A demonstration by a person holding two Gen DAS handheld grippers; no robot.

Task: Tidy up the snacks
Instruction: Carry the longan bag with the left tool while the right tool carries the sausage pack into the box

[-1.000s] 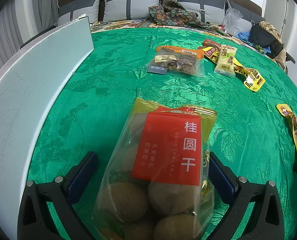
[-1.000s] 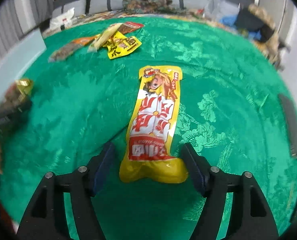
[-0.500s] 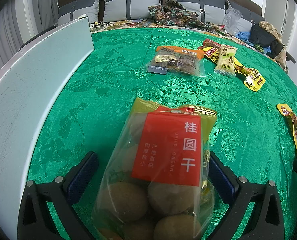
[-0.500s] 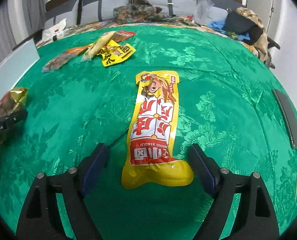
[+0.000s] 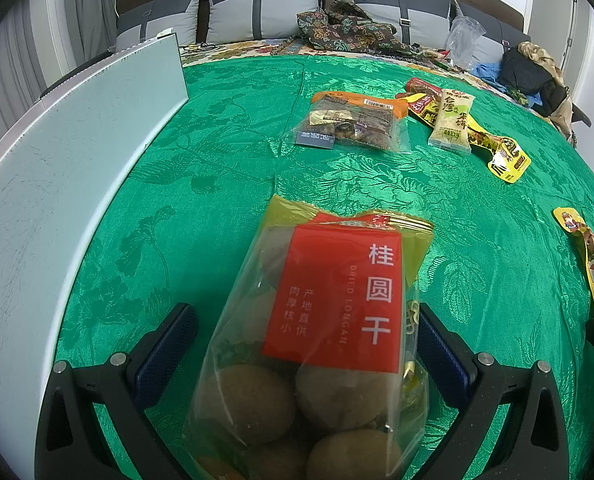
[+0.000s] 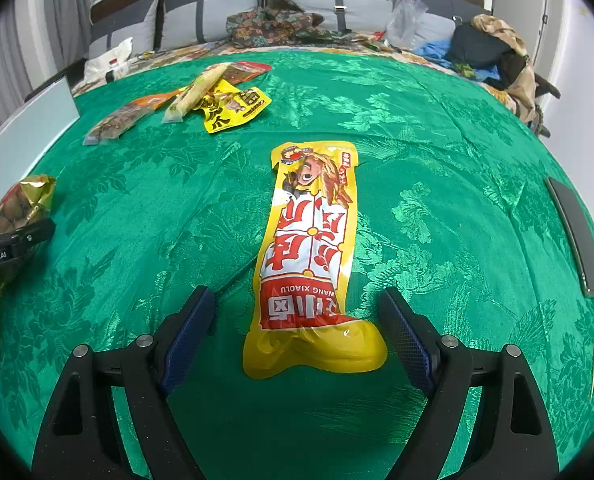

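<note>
Green brocade cloth (image 6: 437, 128) covers the bench from edge to edge. The right gripper (image 6: 297, 328) hangs over the near edge with its jaws spread wide; the long yellow snack packet (image 6: 309, 256) lies flat on the cloth between them, its bulged yellow end nearest, and neither blue pad touches it. The packet's far end points toward the middle of the bench.

The left gripper (image 5: 307, 354) has the clear bag of dried longan (image 5: 317, 344) standing up between its fingers, red label facing the camera. The right-hand pad lies against the bag's side, while a gap of cloth shows between the left-hand pad and the bag, so I cannot tell whether the bag is clamped or merely resting there. In the right wrist view the same bag (image 6: 21, 204) sits at the bench's left edge.

Toward the far edge lie a clear pouch of dark snacks (image 5: 357, 120), a pale green packet (image 5: 451, 120) and a yellow wrapper (image 5: 505, 156) close together. A pale panel (image 5: 57, 184) runs along the left edge, and a dark flat phone-like slab (image 6: 575, 232) lies near the right edge.
</note>
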